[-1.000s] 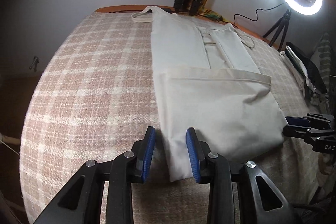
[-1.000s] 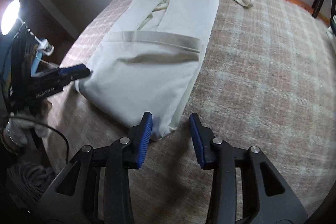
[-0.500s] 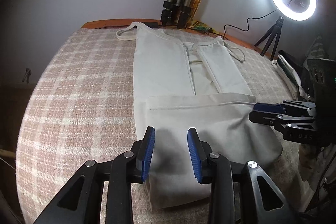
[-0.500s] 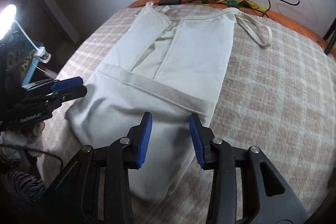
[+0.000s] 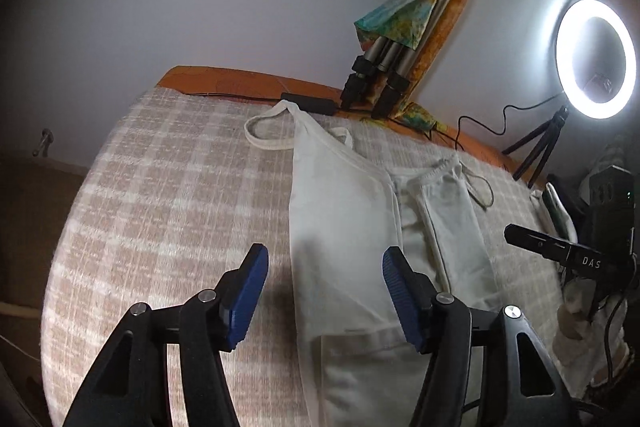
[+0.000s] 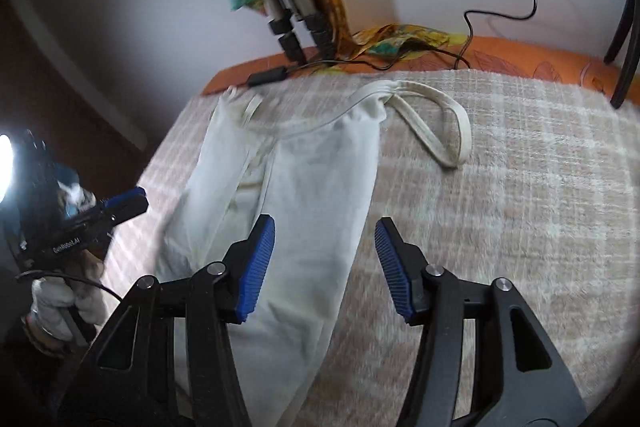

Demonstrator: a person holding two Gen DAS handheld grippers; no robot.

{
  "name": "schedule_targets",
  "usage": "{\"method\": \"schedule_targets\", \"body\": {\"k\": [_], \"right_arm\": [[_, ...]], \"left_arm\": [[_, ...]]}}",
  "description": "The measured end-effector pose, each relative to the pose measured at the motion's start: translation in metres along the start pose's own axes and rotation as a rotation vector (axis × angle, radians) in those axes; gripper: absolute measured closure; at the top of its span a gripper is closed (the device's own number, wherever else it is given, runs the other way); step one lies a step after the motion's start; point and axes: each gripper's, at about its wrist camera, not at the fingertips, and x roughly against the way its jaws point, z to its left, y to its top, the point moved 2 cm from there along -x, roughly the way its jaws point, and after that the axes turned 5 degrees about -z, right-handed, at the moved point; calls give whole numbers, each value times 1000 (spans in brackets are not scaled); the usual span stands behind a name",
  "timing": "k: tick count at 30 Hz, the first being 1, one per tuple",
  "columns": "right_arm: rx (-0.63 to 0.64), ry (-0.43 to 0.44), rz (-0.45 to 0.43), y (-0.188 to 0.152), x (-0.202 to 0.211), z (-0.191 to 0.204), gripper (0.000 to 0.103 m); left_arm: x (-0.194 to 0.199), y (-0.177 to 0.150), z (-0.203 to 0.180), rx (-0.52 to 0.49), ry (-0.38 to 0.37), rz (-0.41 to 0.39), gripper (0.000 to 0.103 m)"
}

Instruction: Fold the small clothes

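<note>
Cream garment [image 5: 340, 227] lies lengthwise on the checked bed [image 5: 168, 195], straps toward the wall; left tongs [image 5: 324, 291] and right tongs [image 6: 325, 267] are opening, gripping nothing.

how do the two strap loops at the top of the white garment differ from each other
Right wrist view: the loop on the garment's right-hand corner is broad and wide, spread out onto the checked blanket. The loop on the left-hand corner looks much smaller, lies close against the fabric, and is blurred, so its shape is unclear. Both are the same off-white cloth and sit at the far end near the orange edge.
</note>
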Motion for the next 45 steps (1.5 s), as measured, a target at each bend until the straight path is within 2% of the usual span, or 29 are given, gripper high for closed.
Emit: {"method": "schedule_targets", "body": {"k": [4,9,16,19,20,21,22,24,31,40,43,45], "right_arm": [[-77,40,4,19,-20,-16,48],[-120,31,-8,38,-41,-30,48],[-154,39,-14,55,-69,-39,48],[-170,60,-26,58,-74,-41,49],[-169,64,-27,60,-75,-41,52],[-166,67,-25,61,-76,-40,65],[-161,65,-17,62,-78,-39,81],[-161,71,-5,64,-83,-37,93],[-135,73,-54,71,-65,-24,98],[-112,110,-129,71,-5,-1,99],[-79,75,-121,67,5,6,99],[-95,62,-92,65,4,3,98]], "left_arm": [[-32,20,10,46,-21,22,40],[-68,36,17,111,-62,49,40],[-97,52,17,168,-85,57,44],[-106,55,18,187,-80,59,59],[-109,56,18,186,-81,63,73],[-112,57,17,184,-76,68,81],[-113,58,17,181,-66,63,84],[-115,60,17,190,-73,56,103],[-89,65,8,165,-103,-8,103],[-30,61,-14,87,-119,-63,103],[-19,59,-20,39,-108,-64,103],[-20,60,-21,44,-100,-52,103]]}}
